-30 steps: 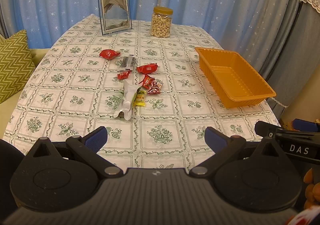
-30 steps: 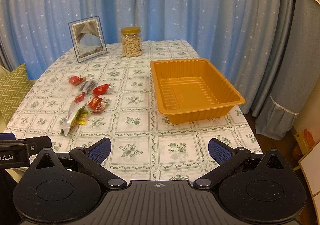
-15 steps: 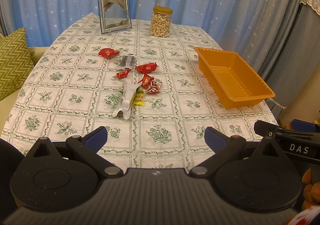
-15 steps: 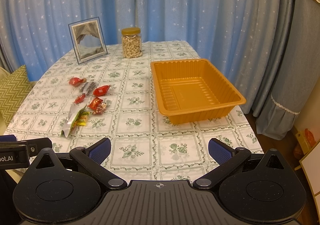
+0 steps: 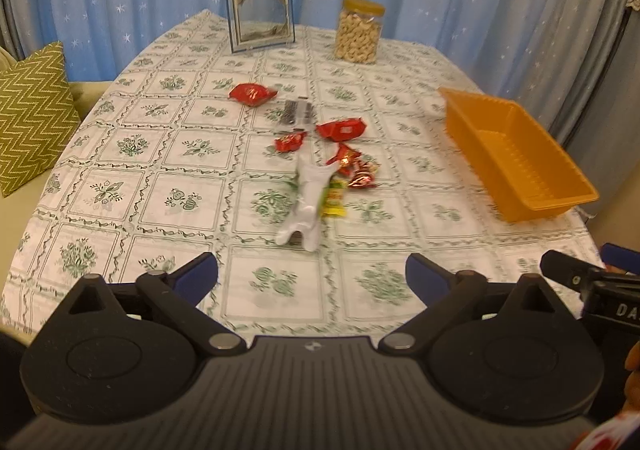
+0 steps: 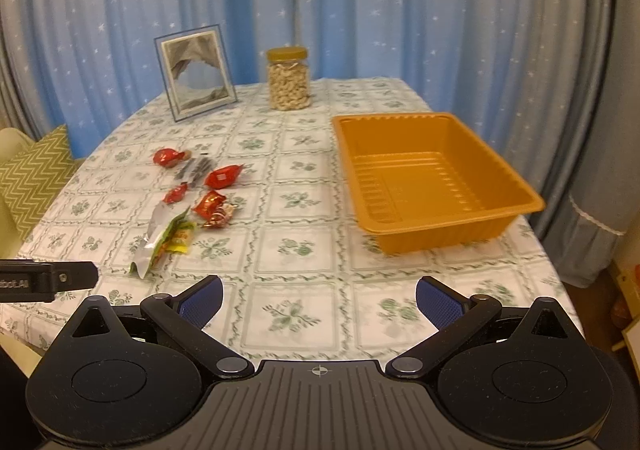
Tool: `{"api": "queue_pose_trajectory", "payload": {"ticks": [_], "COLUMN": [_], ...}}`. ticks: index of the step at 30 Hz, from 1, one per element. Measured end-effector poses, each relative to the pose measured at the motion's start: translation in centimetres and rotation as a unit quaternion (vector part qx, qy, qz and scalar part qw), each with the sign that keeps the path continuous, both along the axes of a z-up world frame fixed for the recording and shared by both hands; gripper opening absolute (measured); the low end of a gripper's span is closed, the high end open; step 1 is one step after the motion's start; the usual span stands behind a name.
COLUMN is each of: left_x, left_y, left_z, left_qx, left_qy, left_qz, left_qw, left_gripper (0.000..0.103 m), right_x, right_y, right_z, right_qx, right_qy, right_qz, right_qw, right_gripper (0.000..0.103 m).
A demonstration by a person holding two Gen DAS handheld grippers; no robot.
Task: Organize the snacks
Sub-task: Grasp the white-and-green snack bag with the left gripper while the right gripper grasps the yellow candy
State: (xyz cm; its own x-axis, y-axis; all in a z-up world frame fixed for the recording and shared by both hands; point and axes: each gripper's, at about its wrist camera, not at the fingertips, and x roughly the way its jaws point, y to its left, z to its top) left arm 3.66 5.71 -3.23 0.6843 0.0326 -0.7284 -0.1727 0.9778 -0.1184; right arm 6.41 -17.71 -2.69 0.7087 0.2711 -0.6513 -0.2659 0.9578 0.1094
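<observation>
With the left gripper (image 5: pixel 312 274) jaws closing on nothing and the right gripper (image 6: pixel 318 300) jaws open and empty, the crinkly, light silver snack pouch (image 5: pixel 306 206) on the worktop (image 5: pixel 192 154) looks best pinched across its flat middle.

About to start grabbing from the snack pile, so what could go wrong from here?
The snacks overlap: the white packet lies against the yellow-green one, so the closing jaws of the left gripper may catch two or push them apart. The orange tray sits near the table edge; a nudge could shift it.

Both tongs have come down nearer the snack pile (image 5: pixel 320 166); the left tongs (image 5: pixel 312 278) are closing, empty.
</observation>
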Motion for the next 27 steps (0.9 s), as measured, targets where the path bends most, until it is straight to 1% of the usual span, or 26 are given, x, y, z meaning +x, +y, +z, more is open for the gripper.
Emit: {"api": "queue_pose_trajectory", "payload": {"ticks": [4, 6, 8, 9, 10, 13, 17, 19, 25, 27], "left_x": [2.2, 3.4, 4.5, 5.1, 5.7, 7.3, 8.9, 9.5, 10.7, 10.9], "left_y": [1.0, 1.3, 1.4, 1.5, 1.5, 1.6, 1.6, 1.6, 1.7, 1.8], "left_z": [-1.3, -1.8, -2.2, -2.5, -2.8, -3.8, -5.0, -5.3, -6.6, -6.8], "left_qx": [0.012, 0.02, 0.028, 0.032, 0.035, 0.04, 0.051, 0.053, 0.058, 0.053], "left_qy": [0.008, 0.008, 0.005, 0.006, 0.007, 0.008, 0.007, 0.005, 0.009, 0.009], "left_qz": [-0.017, -0.027, -0.043, -0.05, -0.058, -0.08, -0.099, -0.107, -0.116, -0.117], "left_qw": [0.9997, 0.9994, 0.9987, 0.9982, 0.9977, 0.996, 0.9938, 0.9929, 0.9915, 0.9917], "left_gripper": [0.091, 0.09, 0.088, 0.084, 0.081, 0.073, 0.058, 0.048, 0.034, 0.034], "right_x": [1.5, 2.3, 3.2, 3.6, 4.1, 5.3, 6.4, 6.9, 8.0, 8.3], "right_y": [1.2, 1.6, 2.1, 2.4, 2.7, 3.4, 4.3, 4.5, 5.0, 5.1], "right_z": [-0.9, -1.3, -1.7, -2.0, -2.2, -3.1, -4.2, -4.7, -5.9, -6.2], "right_qx": [0.004, 0.006, 0.008, 0.011, 0.013, 0.016, 0.017, 0.018, 0.019, 0.019], "right_qy": [-0.001, -0.001, 0.0, 0.002, 0.005, 0.013, 0.021, 0.027, 0.043, 0.046], "right_qz": [0.008, 0.011, 0.013, 0.015, 0.017, 0.021, 0.023, 0.022, 0.02, 0.02], "right_qw": [1.0, 1.0, 1.0, 1.0, 1.0, 1.0, 0.999, 0.999, 0.999, 0.999], "right_gripper": [0.102, 0.102, 0.1, 0.093, 0.088, 0.086, 0.085, 0.085, 0.085, 0.085]}}
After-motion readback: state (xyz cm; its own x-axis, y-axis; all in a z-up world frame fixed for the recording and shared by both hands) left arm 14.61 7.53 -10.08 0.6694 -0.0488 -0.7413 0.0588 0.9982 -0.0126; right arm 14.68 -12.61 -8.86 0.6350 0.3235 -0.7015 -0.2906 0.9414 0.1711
